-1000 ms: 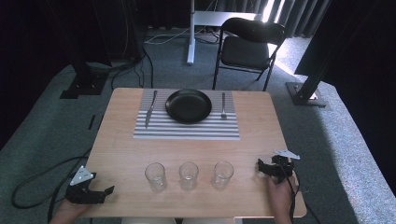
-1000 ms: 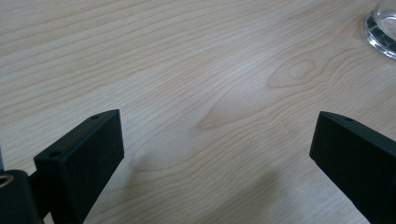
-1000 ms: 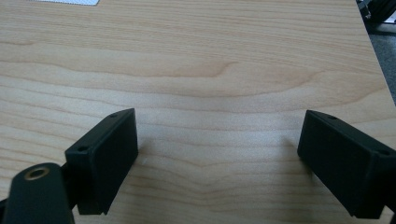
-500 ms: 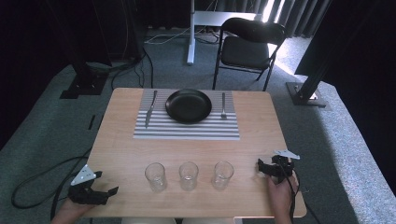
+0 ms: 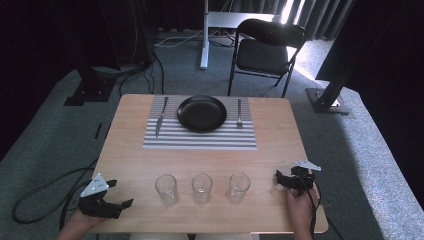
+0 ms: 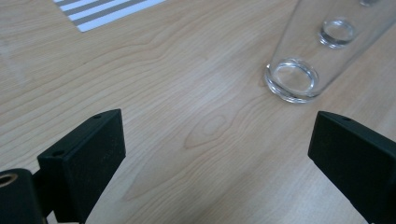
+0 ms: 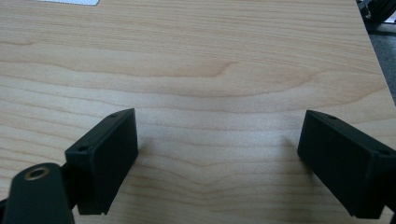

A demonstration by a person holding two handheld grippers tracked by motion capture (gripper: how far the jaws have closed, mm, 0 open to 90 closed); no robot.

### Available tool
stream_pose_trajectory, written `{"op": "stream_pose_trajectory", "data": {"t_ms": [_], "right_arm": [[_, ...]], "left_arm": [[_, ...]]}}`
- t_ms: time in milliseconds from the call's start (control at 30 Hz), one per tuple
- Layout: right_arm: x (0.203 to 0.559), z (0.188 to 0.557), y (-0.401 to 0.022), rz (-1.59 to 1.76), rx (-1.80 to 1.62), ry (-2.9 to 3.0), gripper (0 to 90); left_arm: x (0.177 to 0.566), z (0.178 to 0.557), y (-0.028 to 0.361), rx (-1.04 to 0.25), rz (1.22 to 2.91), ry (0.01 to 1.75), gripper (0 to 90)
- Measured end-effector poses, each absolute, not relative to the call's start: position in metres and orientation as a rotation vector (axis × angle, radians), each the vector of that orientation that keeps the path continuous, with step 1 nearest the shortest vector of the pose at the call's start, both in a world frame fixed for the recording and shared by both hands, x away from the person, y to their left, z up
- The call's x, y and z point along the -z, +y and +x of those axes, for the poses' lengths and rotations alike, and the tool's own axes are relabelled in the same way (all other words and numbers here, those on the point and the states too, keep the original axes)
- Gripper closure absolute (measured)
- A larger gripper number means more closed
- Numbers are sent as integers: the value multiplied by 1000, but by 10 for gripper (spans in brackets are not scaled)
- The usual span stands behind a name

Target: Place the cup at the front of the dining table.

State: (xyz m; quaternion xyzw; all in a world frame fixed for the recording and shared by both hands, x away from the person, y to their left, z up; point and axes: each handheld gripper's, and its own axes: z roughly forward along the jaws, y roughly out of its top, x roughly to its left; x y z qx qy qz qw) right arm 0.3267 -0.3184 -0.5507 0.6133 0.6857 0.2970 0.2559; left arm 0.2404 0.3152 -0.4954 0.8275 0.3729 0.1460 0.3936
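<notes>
Leftmost glass stands just beyond the left gripper, its jaws spread and empty.

On a pale wooden desk we see a striped placemat at the far side, bearing a black plate, a knife to its left and a fork to its right. Near the front edge stand three clear glasses in a row.
</notes>
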Motion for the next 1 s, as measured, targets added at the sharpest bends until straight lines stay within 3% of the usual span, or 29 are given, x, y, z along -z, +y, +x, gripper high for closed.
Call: {"op": "stream_pose_trajectory", "data": {"t_ms": [1000], "right_arm": [[551,327,-318,1664,-805,1862,117]], "left_arm": [[451,242,280,-331,2088,764,44]]}}
